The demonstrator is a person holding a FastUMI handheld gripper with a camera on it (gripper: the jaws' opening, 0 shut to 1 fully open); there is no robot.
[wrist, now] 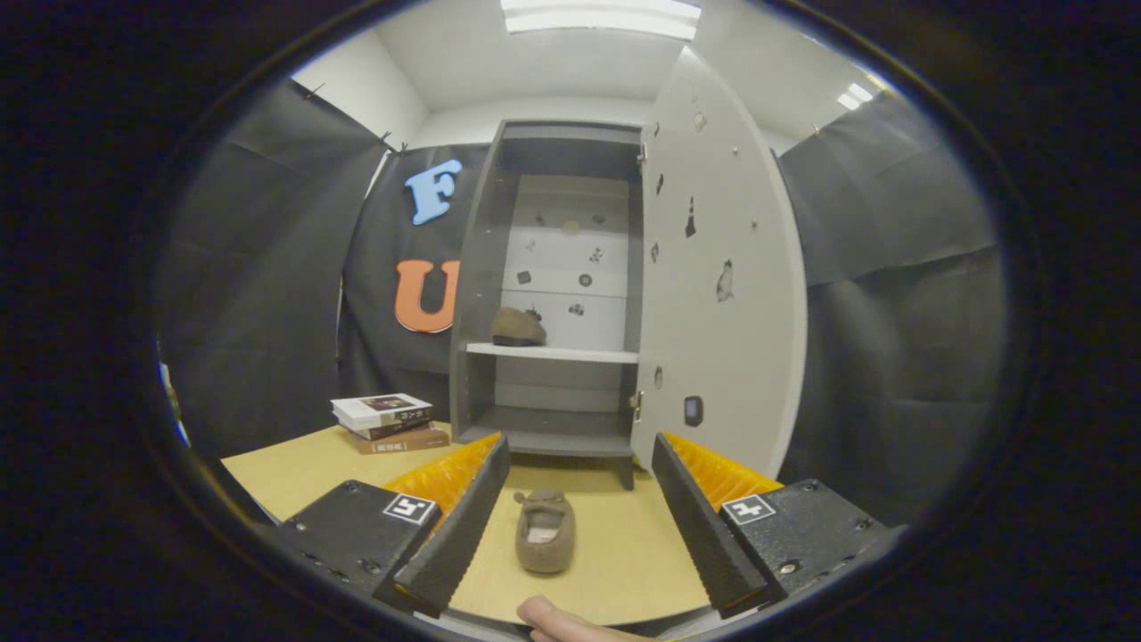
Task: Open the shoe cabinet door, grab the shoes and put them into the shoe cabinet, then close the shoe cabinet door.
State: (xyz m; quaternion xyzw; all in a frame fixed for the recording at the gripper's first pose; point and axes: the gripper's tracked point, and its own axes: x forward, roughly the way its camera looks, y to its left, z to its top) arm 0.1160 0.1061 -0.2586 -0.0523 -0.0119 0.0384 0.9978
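Shoes: two; one [545,530] lengthwise on table [294,473] between wide-open, empty fingers [579,473], one [518,327] on cabinet [477,294] shelf.

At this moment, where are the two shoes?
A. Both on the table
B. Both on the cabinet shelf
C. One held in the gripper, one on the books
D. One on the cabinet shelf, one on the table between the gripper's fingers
D: one shoe sits on the shelf of the open cabinet, and the other shoe lies on the table between the spread fingers of the gripper, untouched.
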